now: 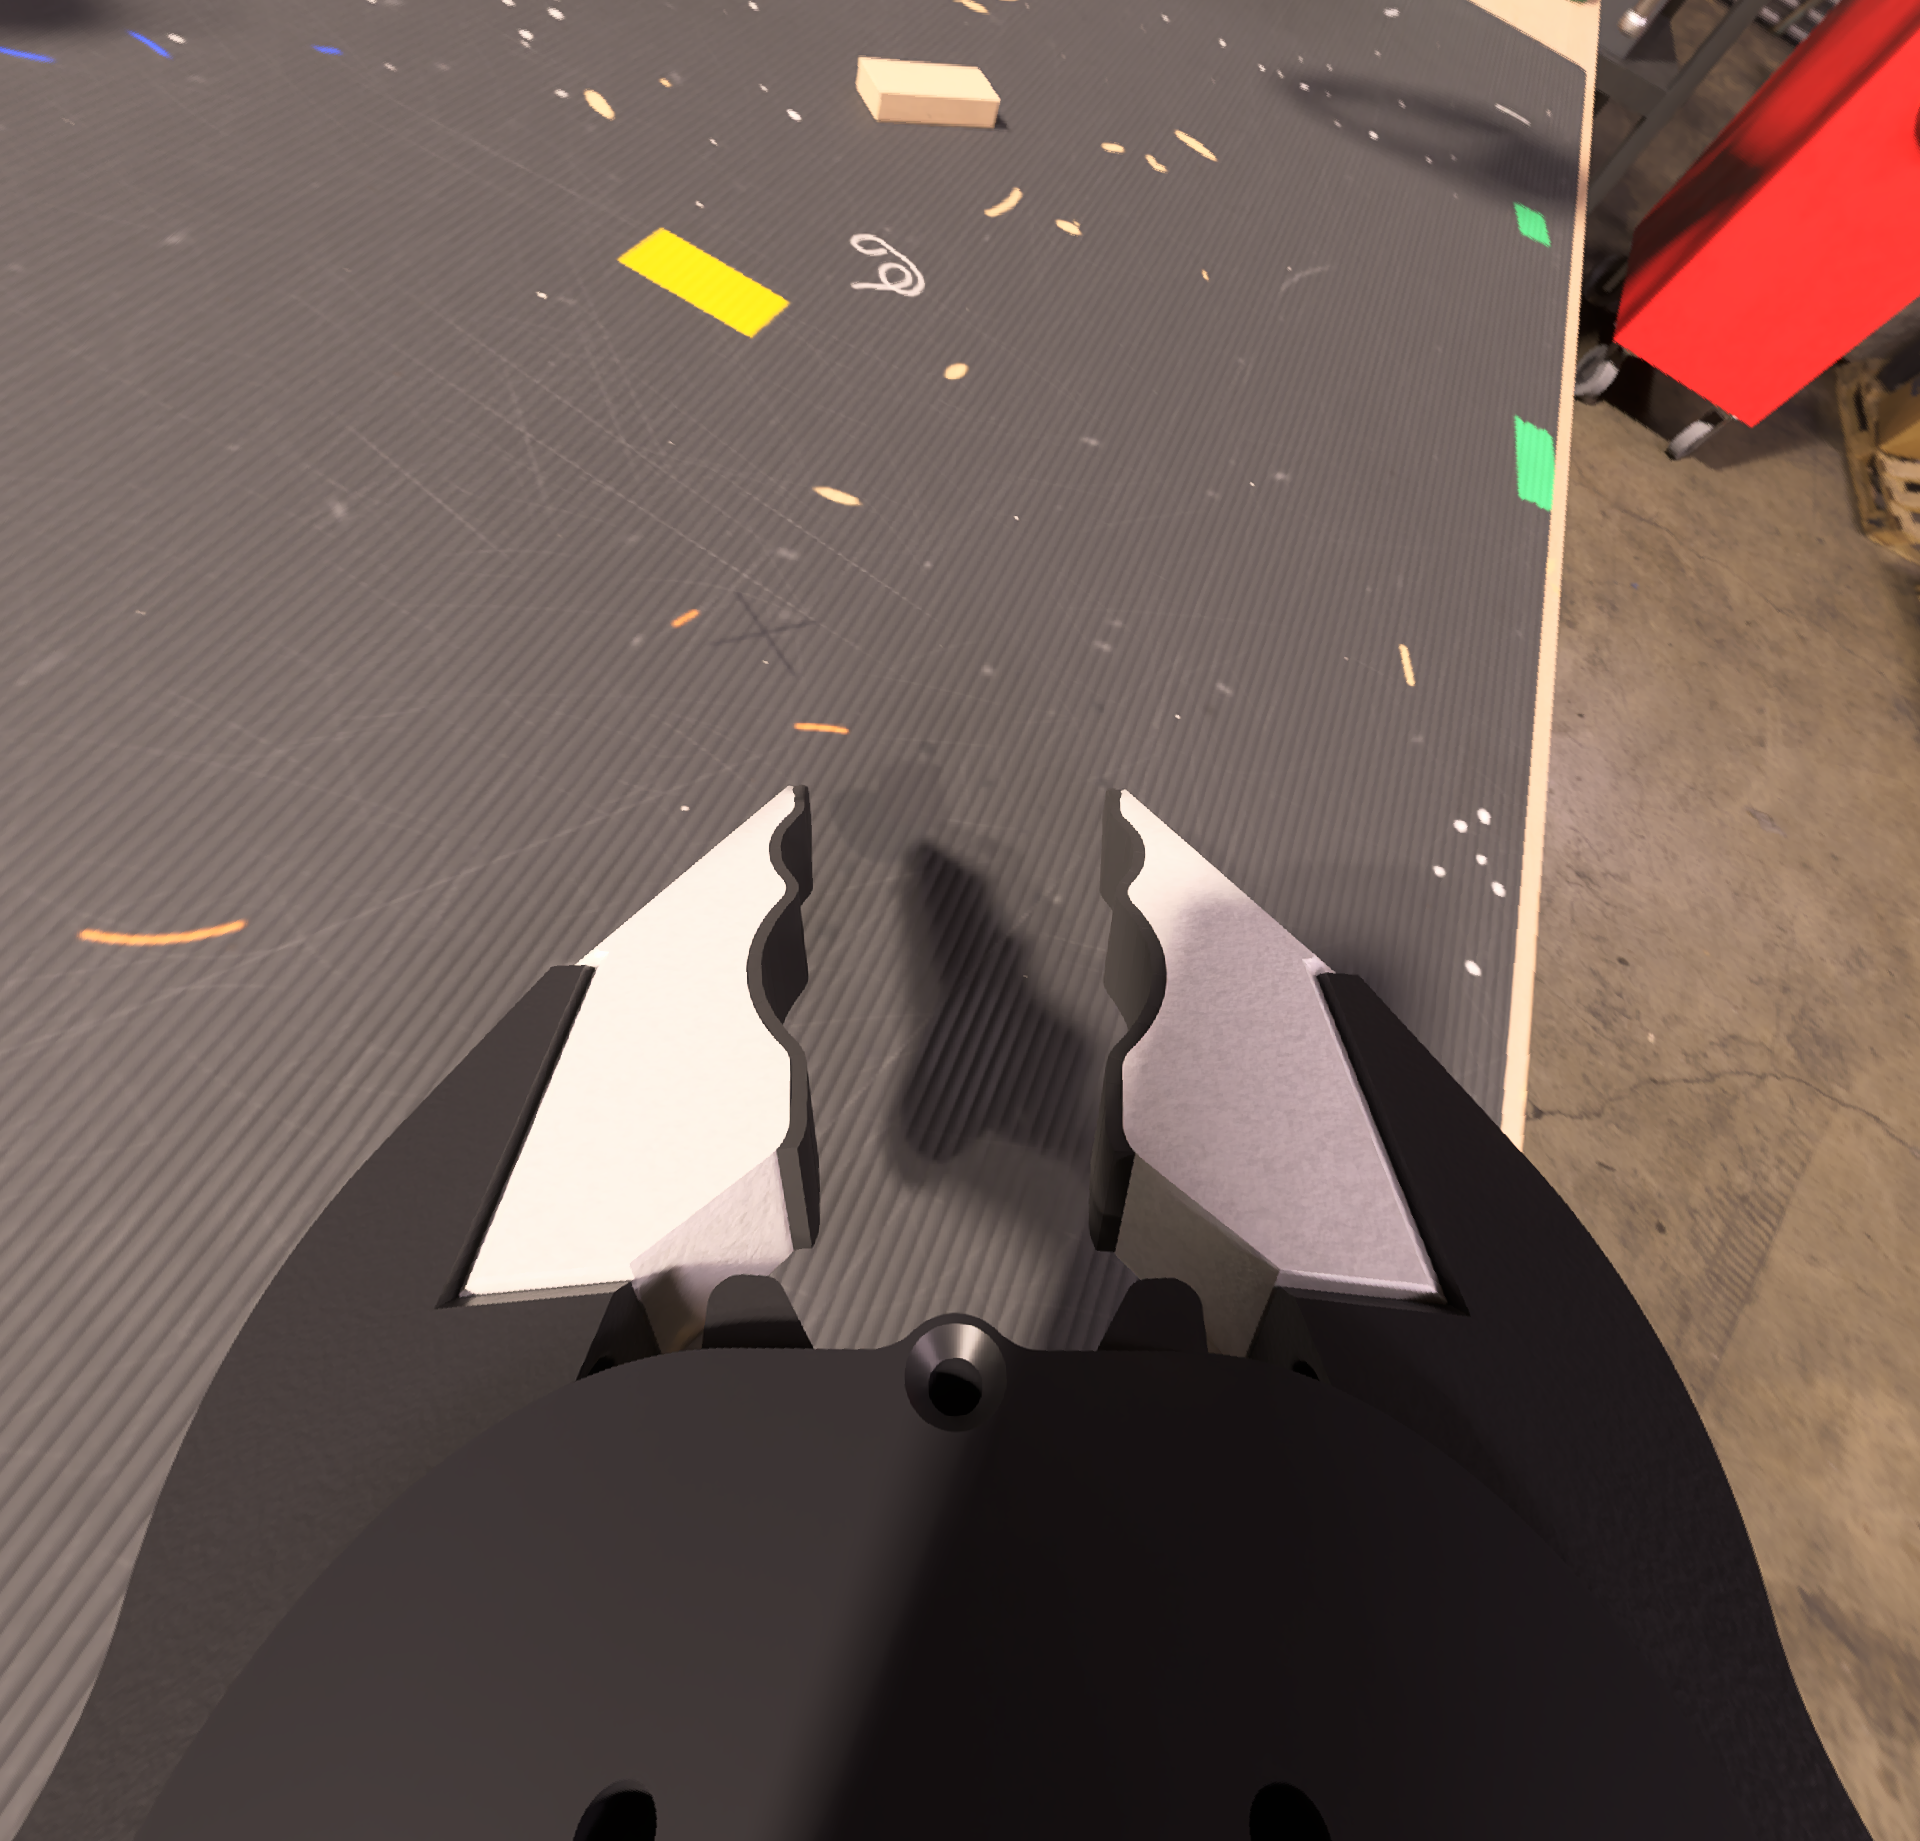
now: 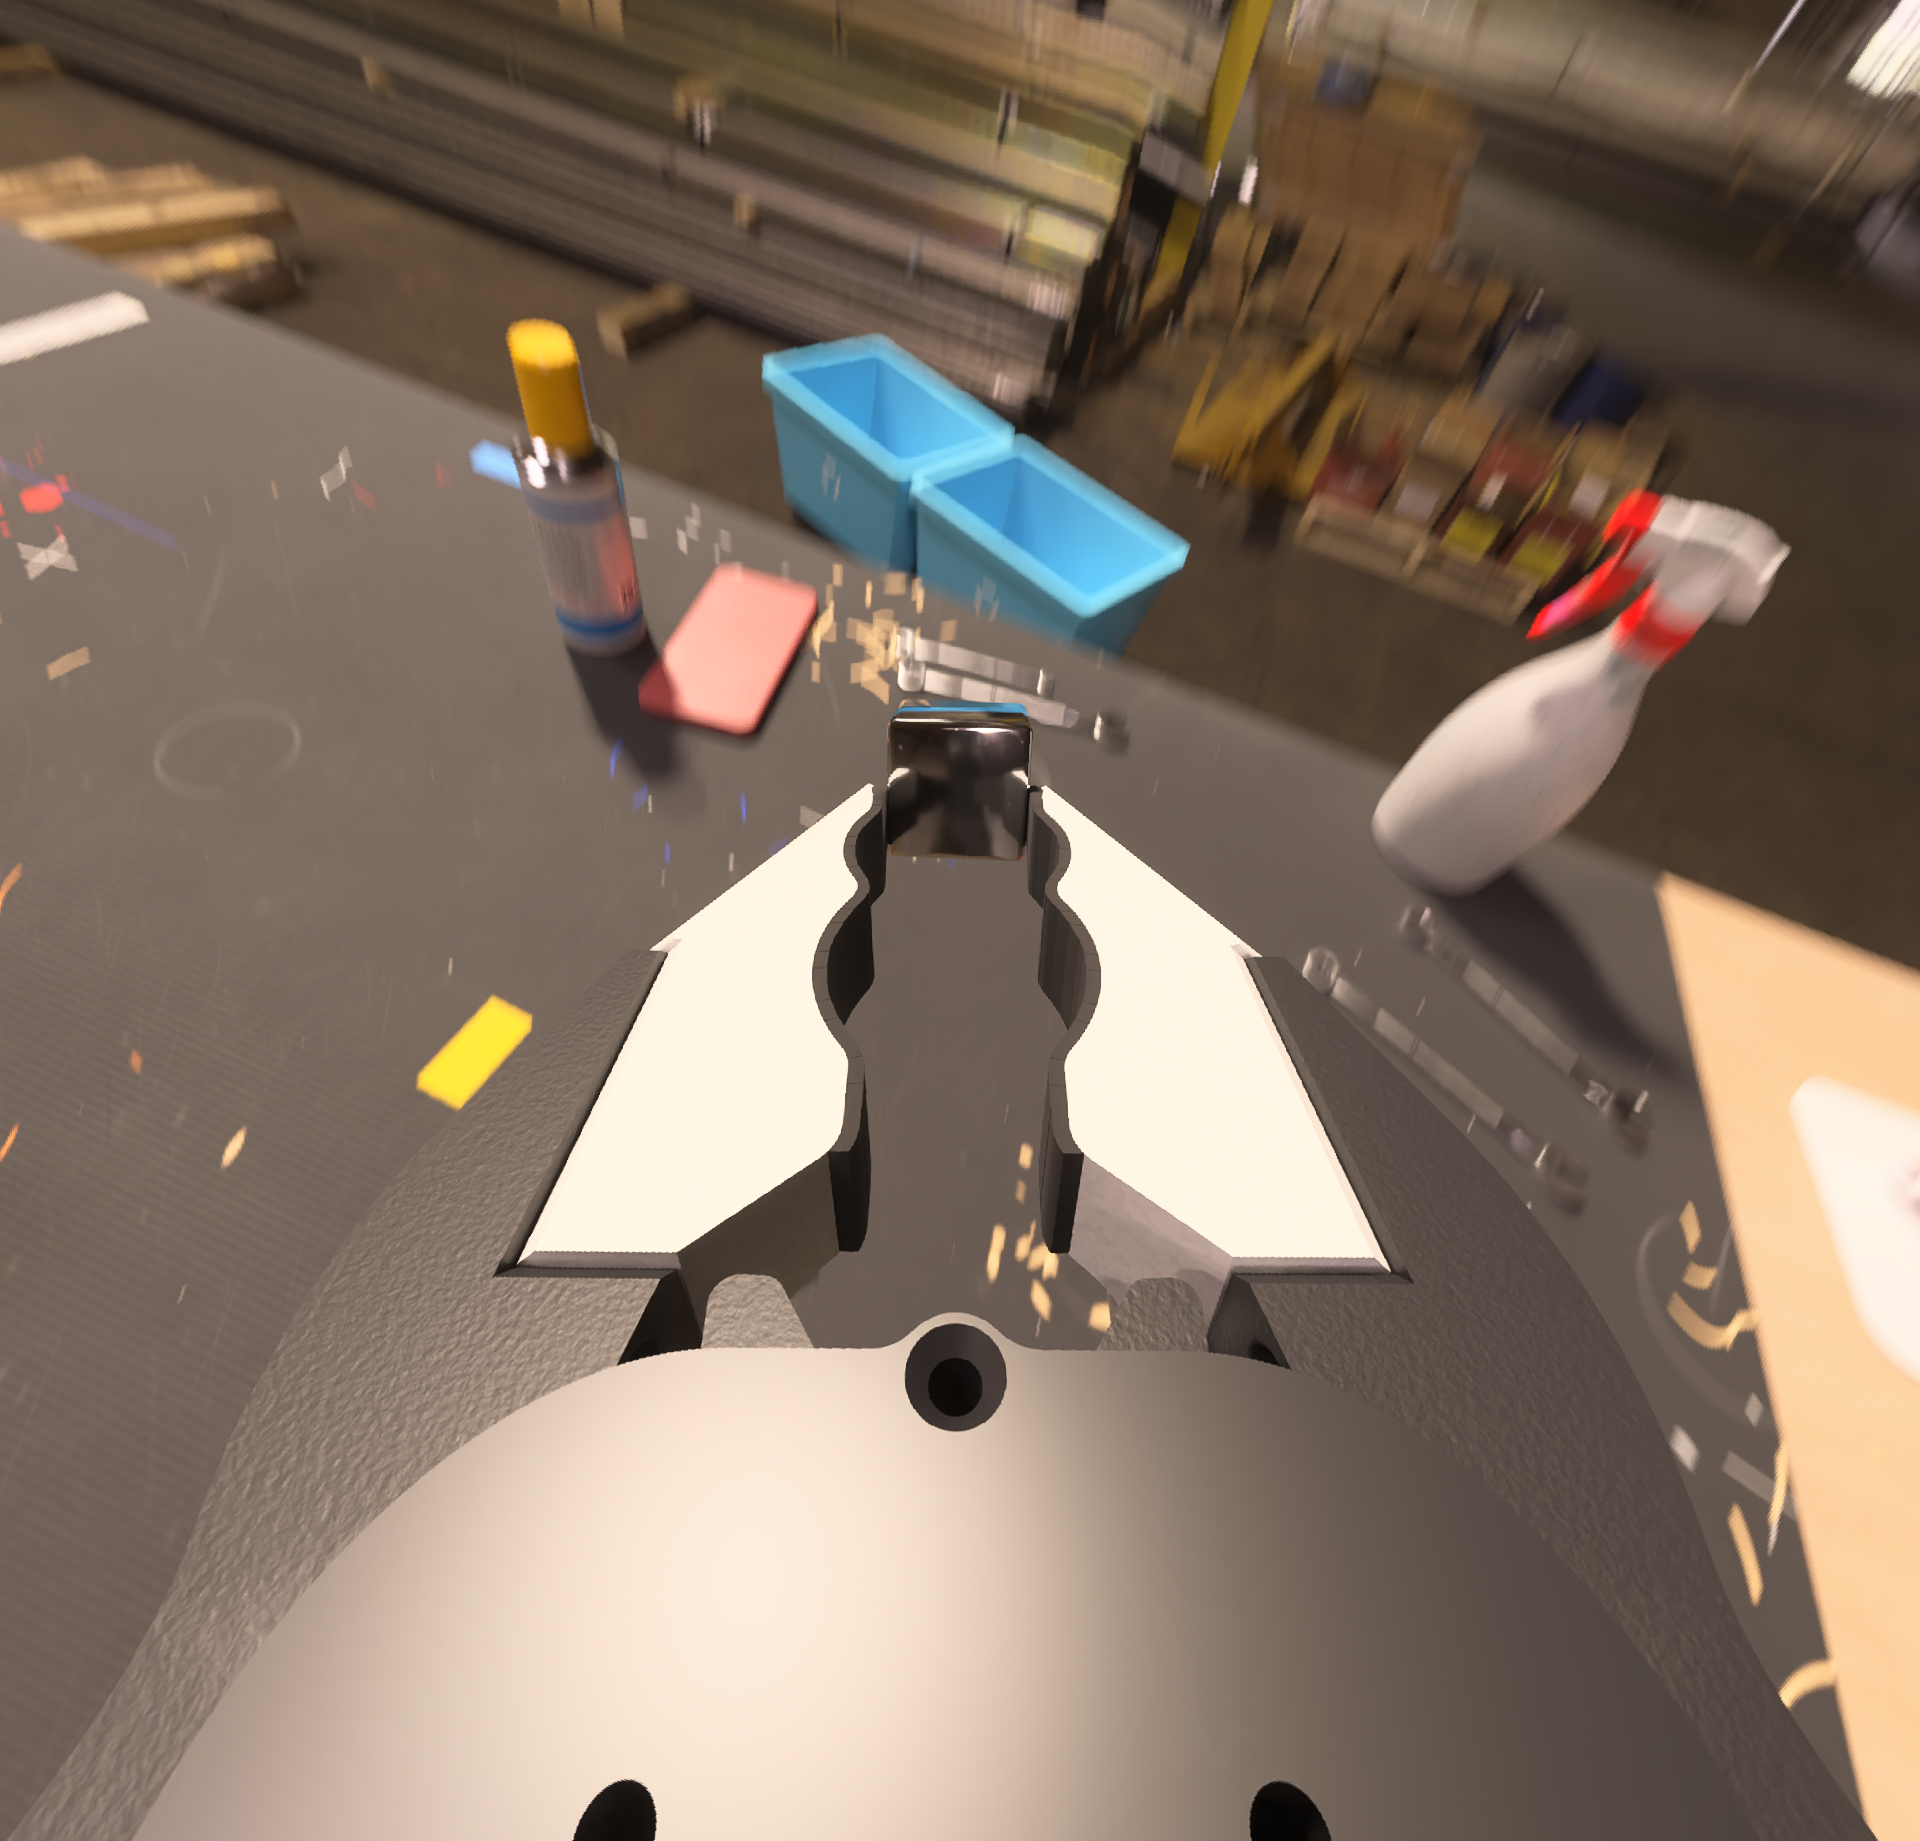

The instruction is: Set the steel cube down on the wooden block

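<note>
The pale wooden block (image 1: 928,91) lies flat on the dark mat, far ahead in the left wrist view. My left gripper (image 1: 956,804) is open and empty, hovering above the mat well short of the block. My right gripper (image 2: 956,804) is shut on the shiny steel cube (image 2: 958,792), which sits between its fingertips, lifted above the mat. The wooden block does not show in the right wrist view.
A spray can with a yellow cap (image 2: 574,503), a pink pad (image 2: 732,648), two blue bins (image 2: 966,487), a wrench (image 2: 987,674) and a white spray bottle (image 2: 1538,742) lie ahead of the right gripper. A red cabinet (image 1: 1787,222) stands beyond the table's right edge (image 1: 1548,586). Yellow tape (image 1: 704,282) marks the mat.
</note>
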Available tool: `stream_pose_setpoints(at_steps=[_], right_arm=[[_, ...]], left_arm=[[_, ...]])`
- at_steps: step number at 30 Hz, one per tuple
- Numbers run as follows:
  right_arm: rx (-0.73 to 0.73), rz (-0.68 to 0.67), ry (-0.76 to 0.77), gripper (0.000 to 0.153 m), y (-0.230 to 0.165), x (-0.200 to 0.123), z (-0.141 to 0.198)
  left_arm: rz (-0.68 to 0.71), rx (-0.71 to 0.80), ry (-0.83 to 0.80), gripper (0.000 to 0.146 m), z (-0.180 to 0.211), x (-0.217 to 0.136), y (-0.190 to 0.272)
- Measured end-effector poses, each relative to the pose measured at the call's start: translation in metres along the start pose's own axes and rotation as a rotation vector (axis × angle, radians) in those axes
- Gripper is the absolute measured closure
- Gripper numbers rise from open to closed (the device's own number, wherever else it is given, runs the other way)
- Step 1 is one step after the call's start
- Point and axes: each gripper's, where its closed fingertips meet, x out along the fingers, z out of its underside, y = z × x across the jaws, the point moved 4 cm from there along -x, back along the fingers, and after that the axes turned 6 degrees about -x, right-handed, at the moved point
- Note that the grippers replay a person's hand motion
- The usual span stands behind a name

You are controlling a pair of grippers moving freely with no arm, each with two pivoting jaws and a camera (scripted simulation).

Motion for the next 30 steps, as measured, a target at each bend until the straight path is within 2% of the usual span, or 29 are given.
stream_pose_setpoints(at_steps=[1,4,7,10,14,19,21,25,30], right_arm=[[0.026,-0.025,-0.07,0.126,0.003,0.005,0.019],[0.057,-0.094,-0.423,0.126,0.008,0.019,0.08],[0.099,-0.259,-0.632,0.126,-0.01,0.032,0.129],[0.095,-0.338,-0.796,0.126,-0.026,0.048,0.16],[0.092,-0.488,-0.835,0.126,-0.053,0.073,0.172],[0.044,-0.635,-0.786,0.126,-0.087,0.096,0.164],[0.021,-0.644,-0.817,0.126,-0.094,0.1,0.166],[0.088,-0.672,-0.84,0.126,-0.095,0.099,0.171],[-0.005,-0.547,-0.891,0.126,-0.079,0.097,0.177]], left_arm=[[-0.007,-0.001,0.012,0.09,-0.001,-0.001,-0.003],[0.022,-0.046,0.023,0.09,-0.003,-0.005,-0.01],[0.063,-0.106,0.037,0.091,-0.004,-0.008,-0.015],[0.054,-0.105,0.034,0.091,-0.006,-0.006,-0.018],[0.053,-0.078,0.017,0.091,-0.005,-0.001,-0.015],[0.058,-0.069,-0.003,0.091,-0.001,0.001,-0.013],[0.058,-0.07,-0.006,0.091,0.0,0.0,-0.013],[0.054,-0.072,-0.007,0.091,0.0,-0.002,-0.014],[0.052,-0.072,-0.024,0.091,0.001,0.0,-0.015]])
